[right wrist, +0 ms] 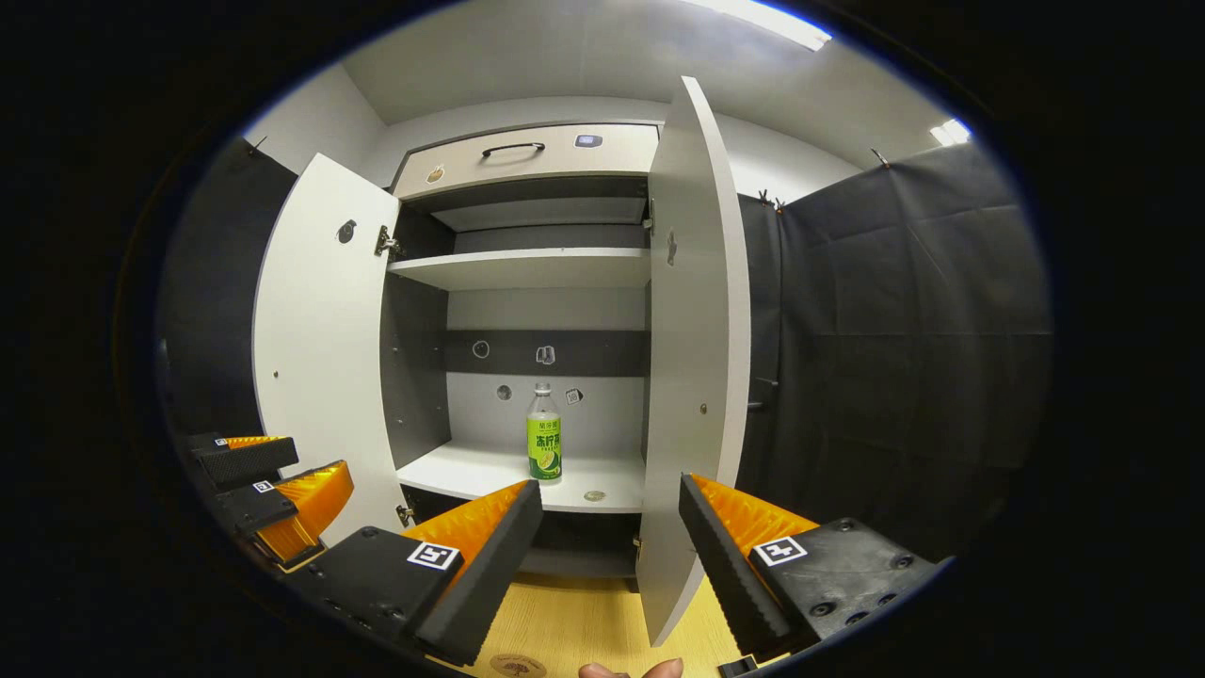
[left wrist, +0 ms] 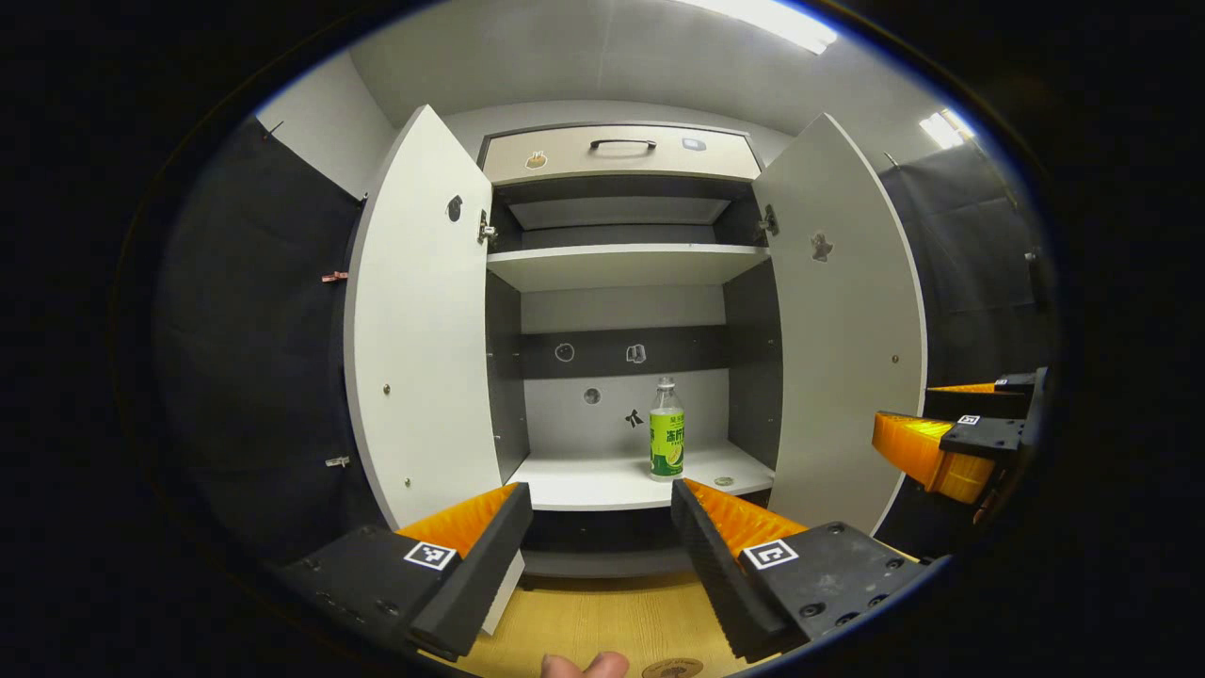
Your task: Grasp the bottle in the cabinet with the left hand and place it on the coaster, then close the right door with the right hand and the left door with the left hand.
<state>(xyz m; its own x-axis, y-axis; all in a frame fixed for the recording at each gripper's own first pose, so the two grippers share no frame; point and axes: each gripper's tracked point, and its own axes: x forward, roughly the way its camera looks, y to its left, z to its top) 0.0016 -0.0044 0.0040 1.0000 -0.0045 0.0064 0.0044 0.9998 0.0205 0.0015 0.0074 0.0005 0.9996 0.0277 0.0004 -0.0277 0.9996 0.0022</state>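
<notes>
Your left gripper (left wrist: 602, 527) hangs in front of the open cabinet (left wrist: 621, 268) with its jaws released and nothing between them. The bottle (left wrist: 666, 430) stands upright on the lower shelf (left wrist: 584, 485), a little right of centre and well clear of both side walls. It sits almost on the line between your left jaws, so a straight push forward looks like the natural approach, with a small shift right to centre it.

Your right gripper (right wrist: 610, 532) waits farther right, jaws also released and empty. The right door (right wrist: 697, 358) stands edge-on before it, which judges well for the later push: you are already beside the panel you must swing shut. In the left gripper view that gripper (left wrist: 927, 443) shows beyond the right door, out of the left one's path.

The left door (left wrist: 419, 320) is swung wide, leaving the opening free for the reach.

The coaster (left wrist: 672, 669) lies on the wooden counter (left wrist: 602, 621) at the near edge, just below your left gripper, so the carry back will likely be short. A small round disc (left wrist: 723, 481) lies on the shelf just right of the bottle; mind it as you close on the bottle. No step of the task looks done yet.
</notes>
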